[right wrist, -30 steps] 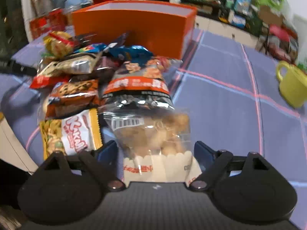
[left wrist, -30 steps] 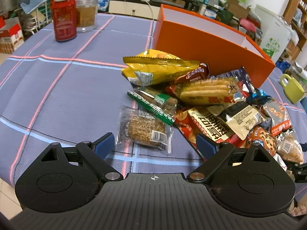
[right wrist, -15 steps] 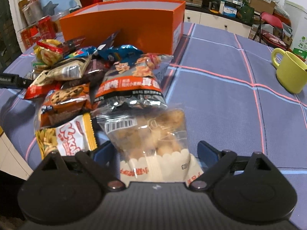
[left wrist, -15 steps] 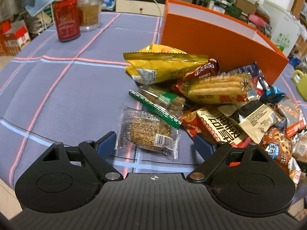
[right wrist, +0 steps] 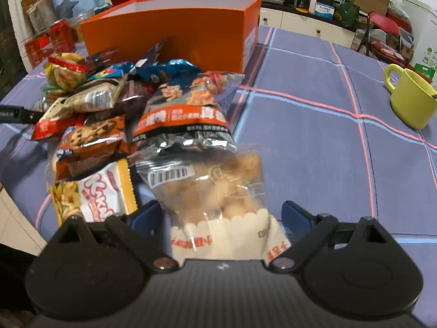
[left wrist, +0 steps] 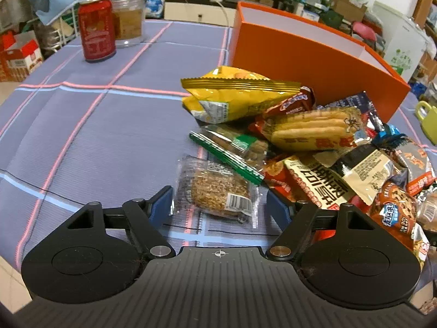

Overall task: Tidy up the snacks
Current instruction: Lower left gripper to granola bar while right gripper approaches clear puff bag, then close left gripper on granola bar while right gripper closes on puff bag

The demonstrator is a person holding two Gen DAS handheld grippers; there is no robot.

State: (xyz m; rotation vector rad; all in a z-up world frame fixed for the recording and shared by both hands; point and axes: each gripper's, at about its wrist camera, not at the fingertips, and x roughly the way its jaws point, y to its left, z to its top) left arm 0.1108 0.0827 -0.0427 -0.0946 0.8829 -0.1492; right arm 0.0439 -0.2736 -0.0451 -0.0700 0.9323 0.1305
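— What did the table and the room look like?
— A blue cloth (left wrist: 109, 136) with pink and pale stripes covered it. An orange box (left wrist: 300, 54) stood open at the far side, with the heap of snacks (left wrist: 314, 142) right against its front wall. A red can (left wrist: 96, 28) and a glass jar (left wrist: 128, 19) sat in the far left corner, touching, and a yellow mug (right wrist: 409, 98) stood well apart on the right. Cluttered shelves and cartons ringed the room.
— And the jaws?
— The left gripper (left wrist: 220, 209) had its fingers spread wide around a clear-wrapped oat cake (left wrist: 217, 191); the left pad seemed to brush the wrapper's edge, the right pad stood apart. The right gripper (right wrist: 220, 214) was spread too, straddling a clear bag of puffs (right wrist: 218, 191) without squeezing it
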